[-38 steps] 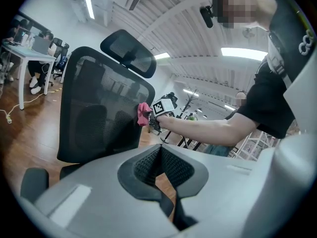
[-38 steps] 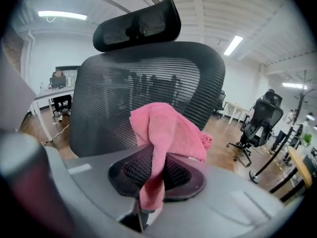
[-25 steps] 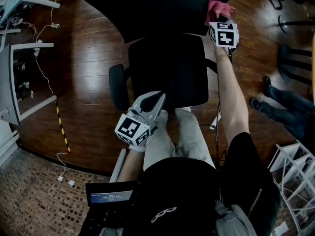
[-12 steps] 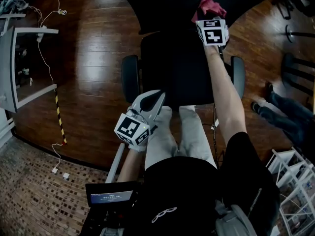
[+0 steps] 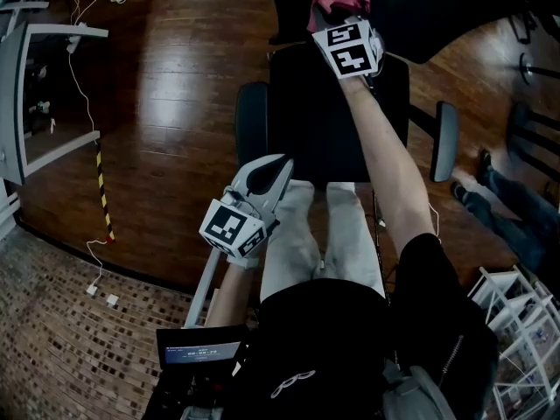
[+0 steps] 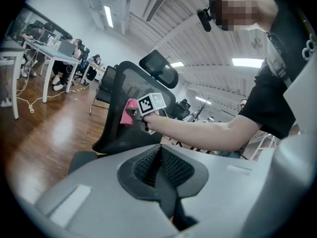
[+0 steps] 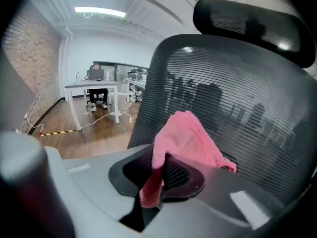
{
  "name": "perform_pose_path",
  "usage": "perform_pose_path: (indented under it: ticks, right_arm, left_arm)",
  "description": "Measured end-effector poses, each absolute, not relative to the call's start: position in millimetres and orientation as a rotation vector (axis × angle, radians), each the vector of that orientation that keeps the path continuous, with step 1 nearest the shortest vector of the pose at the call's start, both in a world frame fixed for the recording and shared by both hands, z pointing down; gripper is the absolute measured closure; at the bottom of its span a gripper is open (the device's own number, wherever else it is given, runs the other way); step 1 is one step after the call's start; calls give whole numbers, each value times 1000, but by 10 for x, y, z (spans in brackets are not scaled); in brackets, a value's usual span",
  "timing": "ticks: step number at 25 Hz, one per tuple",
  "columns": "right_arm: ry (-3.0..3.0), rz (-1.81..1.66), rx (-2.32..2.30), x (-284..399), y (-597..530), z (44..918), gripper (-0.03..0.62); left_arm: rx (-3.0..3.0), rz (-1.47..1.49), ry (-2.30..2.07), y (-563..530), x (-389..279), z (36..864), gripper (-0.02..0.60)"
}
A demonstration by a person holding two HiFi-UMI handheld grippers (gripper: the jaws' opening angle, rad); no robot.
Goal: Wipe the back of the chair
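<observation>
My right gripper (image 7: 161,165) clamps the pink cloth (image 7: 185,138) mid-frame; the mesh chair back (image 7: 257,118) could snag it free. My left gripper (image 6: 161,160) is pinched together, empty.

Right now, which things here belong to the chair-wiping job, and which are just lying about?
Job: pink cloth, clamped in the right gripper; the chair's mesh back, which it faces.
Lying about: left gripper, shut and empty; white desk; striped tape; white rack.
</observation>
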State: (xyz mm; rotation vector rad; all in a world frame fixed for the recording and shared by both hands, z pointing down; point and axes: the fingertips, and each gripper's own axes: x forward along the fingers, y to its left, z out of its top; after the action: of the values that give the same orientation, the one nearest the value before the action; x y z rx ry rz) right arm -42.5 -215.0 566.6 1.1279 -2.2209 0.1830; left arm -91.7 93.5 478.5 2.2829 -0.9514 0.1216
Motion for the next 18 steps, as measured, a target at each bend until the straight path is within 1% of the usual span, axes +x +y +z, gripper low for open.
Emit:
perform_pose_path:
  ticks: [5, 11, 14, 18]
  right_arm:
    - [-2277, 147, 1045, -927, -2084, 5661, 553]
    - [-2320, 122, 946, -1290, -2002, 5709, 553]
    - [-2319, 123, 930, -1314, -2010, 5776, 553]
    - [-2304, 136, 947, -1151, -2021, 5845, 553]
  left_arm:
    - [2267, 122, -962, 985, -1045, 4864, 588]
    - [2259, 139, -965, 1010, -1141, 4881, 588]
    - [2262, 139, -962, 1019, -1144, 4916, 588]
    - [2262, 134, -954, 1031, -1073, 4938, 588]
